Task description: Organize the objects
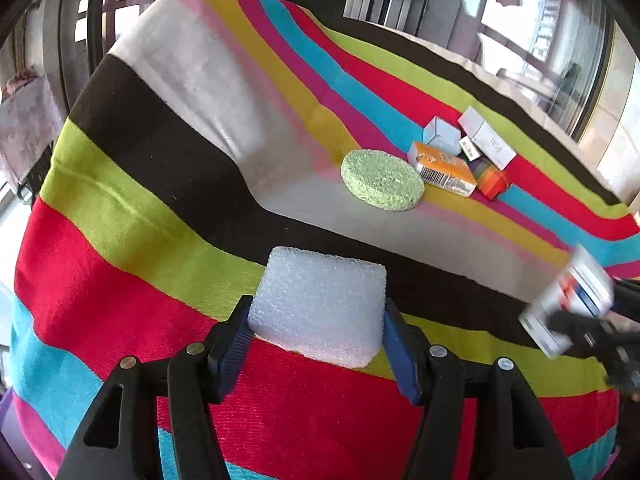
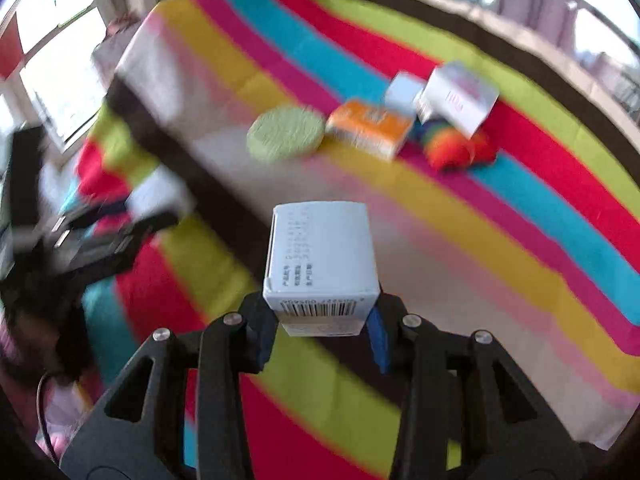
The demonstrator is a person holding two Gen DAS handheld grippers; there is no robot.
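My left gripper [image 1: 316, 314] is shut on a white foam block [image 1: 320, 280], its blue pads pressing both sides, above the striped cloth [image 1: 160, 168]. My right gripper [image 2: 320, 316] is shut on a small white box with a barcode [image 2: 322, 248], held over the cloth. In the left wrist view that box [image 1: 568, 300] shows blurred at the right edge. The right wrist view is blurred; the left gripper and its foam block [image 2: 154, 196] appear at its left side.
A round green sponge [image 1: 382, 180] lies mid-cloth, beside an orange box [image 1: 442, 170], two white boxes [image 1: 442, 134] [image 1: 486, 138] and a rainbow-coloured object [image 2: 456, 146]. Windows surround the table; the cloth drops off at its edges.
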